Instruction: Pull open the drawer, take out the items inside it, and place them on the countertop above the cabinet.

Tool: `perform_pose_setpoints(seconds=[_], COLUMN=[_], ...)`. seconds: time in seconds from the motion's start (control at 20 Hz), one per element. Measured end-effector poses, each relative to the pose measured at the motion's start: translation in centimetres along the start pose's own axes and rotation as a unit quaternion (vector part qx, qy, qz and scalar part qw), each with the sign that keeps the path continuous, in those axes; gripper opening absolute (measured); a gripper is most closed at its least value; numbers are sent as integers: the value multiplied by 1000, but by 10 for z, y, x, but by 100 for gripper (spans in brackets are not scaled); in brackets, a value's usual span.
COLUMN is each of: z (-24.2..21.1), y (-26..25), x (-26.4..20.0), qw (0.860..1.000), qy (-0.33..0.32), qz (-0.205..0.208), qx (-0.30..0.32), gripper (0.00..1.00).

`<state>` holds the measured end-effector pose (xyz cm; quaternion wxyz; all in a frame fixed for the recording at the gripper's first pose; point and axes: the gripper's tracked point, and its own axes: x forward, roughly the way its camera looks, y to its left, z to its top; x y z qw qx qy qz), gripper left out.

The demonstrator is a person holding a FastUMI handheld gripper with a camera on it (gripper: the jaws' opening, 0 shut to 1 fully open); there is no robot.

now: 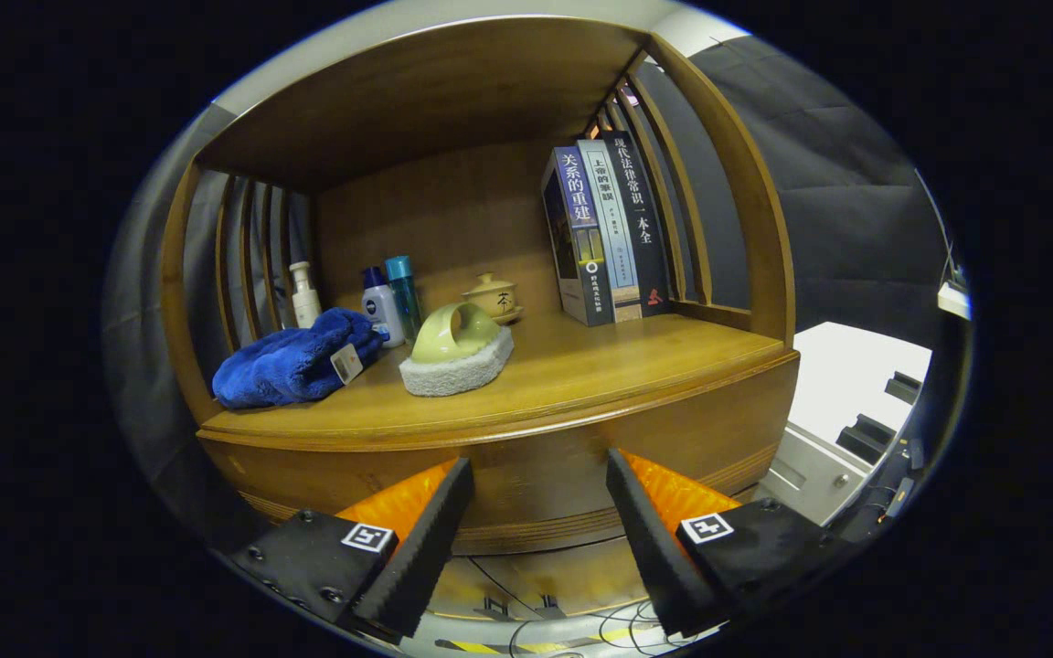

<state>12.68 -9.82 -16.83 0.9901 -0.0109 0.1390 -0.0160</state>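
Beyond the spread, empty fingers of the gripper (540,475), up and to the right, three books are standing with Chinese titles on their spines. The blue book (579,239) is showing 关系的重建, the black book (641,228) is showing 现代法律常识一本全, and the pale book (609,228) between them is carrying print too small to read.

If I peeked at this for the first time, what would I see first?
Probably the fluffy blue towel lying on the wooden countertop, with a green-handled scrubbing sponge right beside it. Three books stand upright further back. The gripper is open, its fingers spread in front of the cabinet's wooden front below.
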Motion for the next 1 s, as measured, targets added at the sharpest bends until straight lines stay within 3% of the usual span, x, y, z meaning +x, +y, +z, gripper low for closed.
perform_pose_setpoints(seconds=[0.35, 0.6, 1.0], z=[76, 142, 168], y=[33, 70, 83], x=[-78, -137, -166], qw=[998, 998, 997], qy=[-26, -58, -70], qz=[-34, -17, -13], qx=[49, 31, 40], gripper=[98, 98, 98])
